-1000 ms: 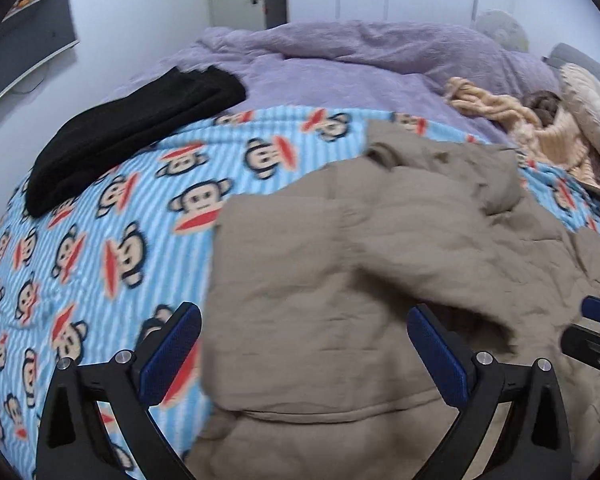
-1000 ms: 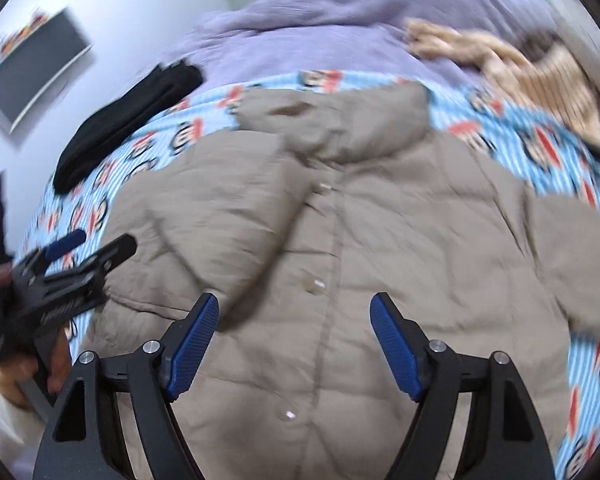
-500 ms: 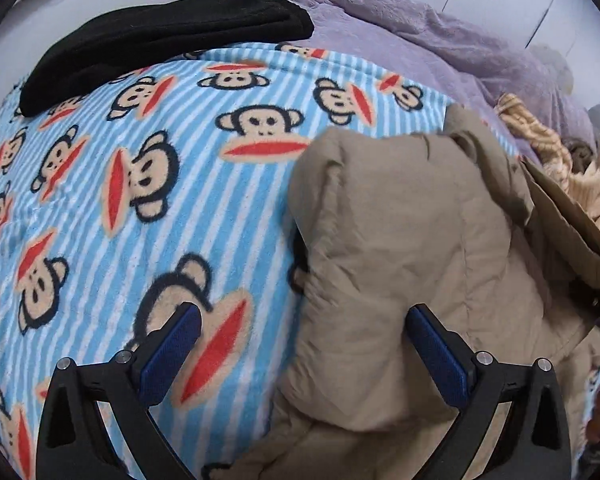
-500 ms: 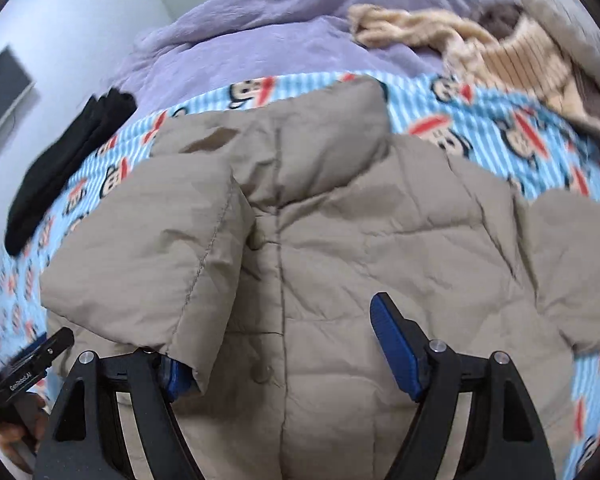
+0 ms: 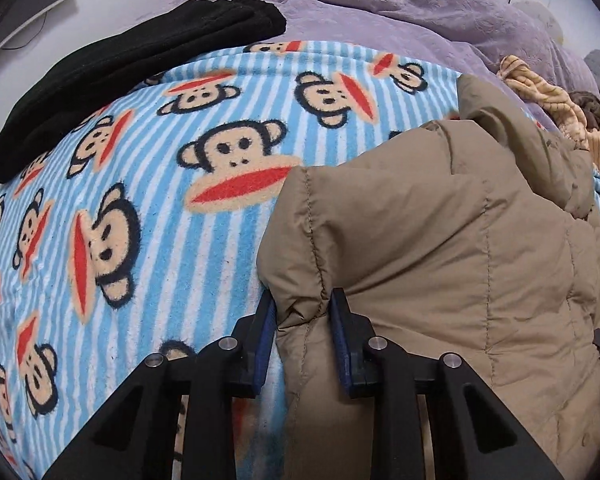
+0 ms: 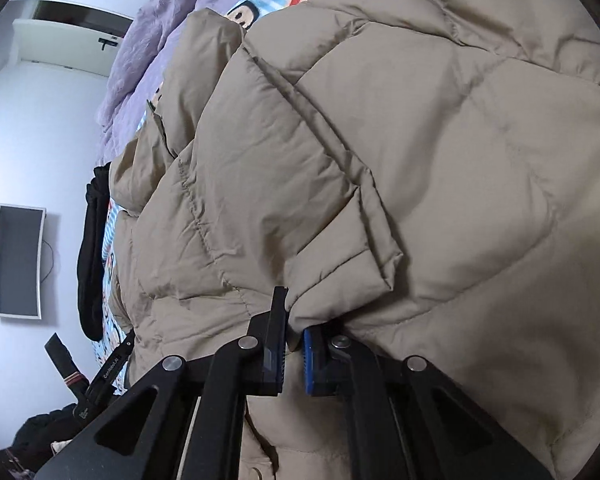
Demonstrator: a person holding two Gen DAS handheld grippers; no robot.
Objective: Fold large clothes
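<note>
Left wrist view shows the left gripper (image 5: 303, 312) clamped on the tan puffer jacket (image 5: 440, 248), while the right gripper (image 6: 296, 334) pinches its sleeve cuff (image 6: 364, 280).

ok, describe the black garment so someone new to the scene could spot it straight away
Start from the bed, at its blue striped monkey blanket. At that blanket's far left edge, where it meets the purple duvet, lies the black garment, folded into a long flat strip. It is the only black cloth on the bed: the puffy tan jacket is held by both grippers and the yellow knit is crumpled.
</note>
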